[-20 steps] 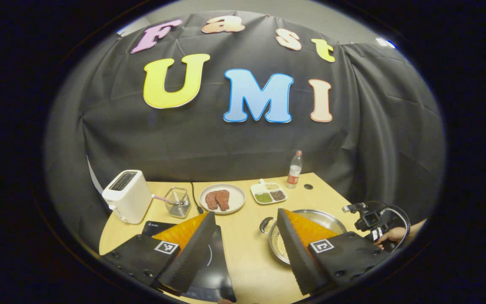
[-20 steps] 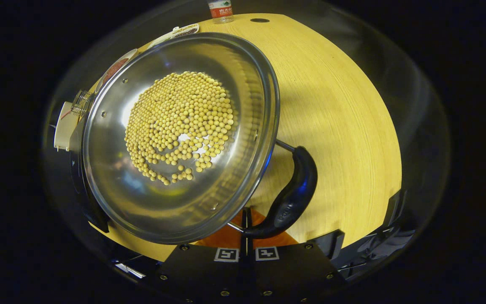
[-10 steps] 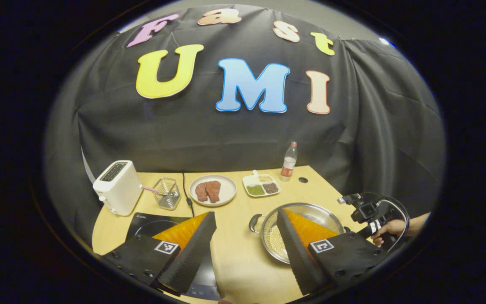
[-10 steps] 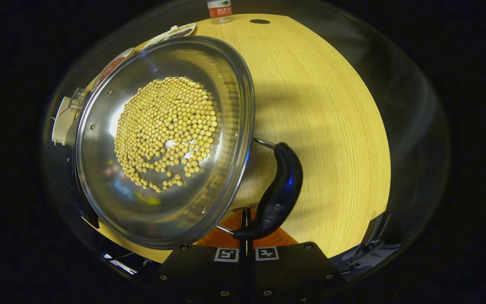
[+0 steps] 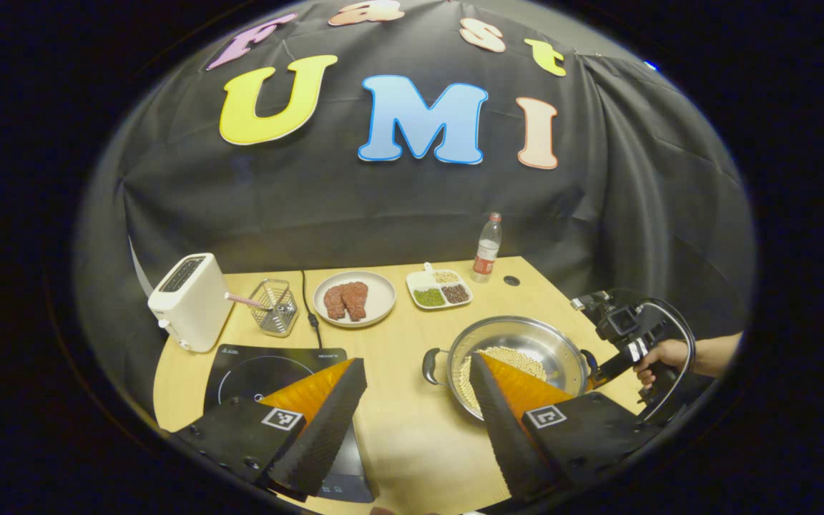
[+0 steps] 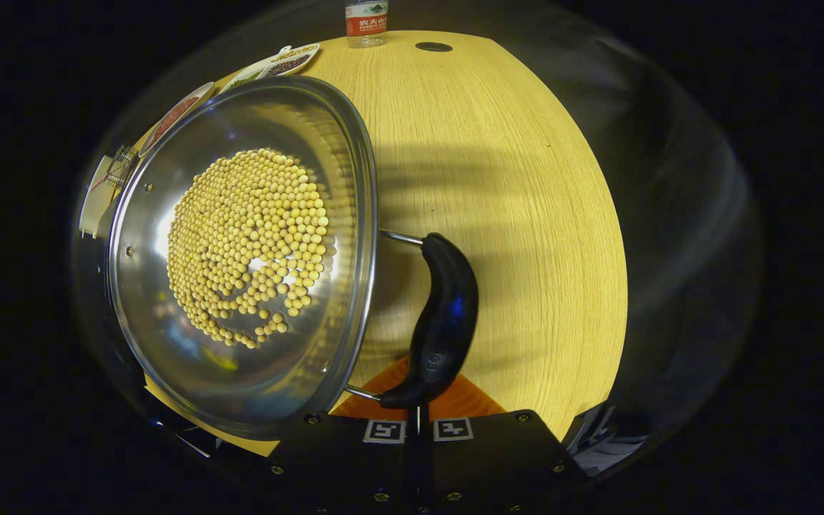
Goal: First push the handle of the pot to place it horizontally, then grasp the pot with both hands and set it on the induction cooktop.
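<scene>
In the left gripper view my left gripper point(image 5: 418, 400) hangs above the table point(image 5: 412, 436) with its jaws spread wide and nothing between them; one finger lies over the induction cooktop point(image 5: 269, 372) at 7 o'clock, the other crosses the near rim of the pot point(image 5: 519, 357) at 5 o'clock. The pot sits on the bare wood, beside the cooktop and apart from it, with a layer of soybeans point(image 5: 508, 355) inside; one black handle point(image 5: 431, 365) points toward the cooktop. At 3 o'clock a hand point(image 5: 659, 355) holds my right gripper point(image 5: 601, 372) against the pot's far side.

In the right gripper view my right gripper point(image 6: 418, 422) has its jaws drawn together at 6 o'clock, just below the lower end of the pot's other handle point(image 6: 439, 325); whether they press on it I cannot tell; that handle curves from 6 o'clock toward the centre.

Along the back of the table stand a toaster point(image 5: 189, 302), a wire basket point(image 5: 273, 307), a plate of meat point(image 5: 354, 299), a divided dish point(image 5: 439, 290) and a bottle point(image 5: 487, 249).
</scene>
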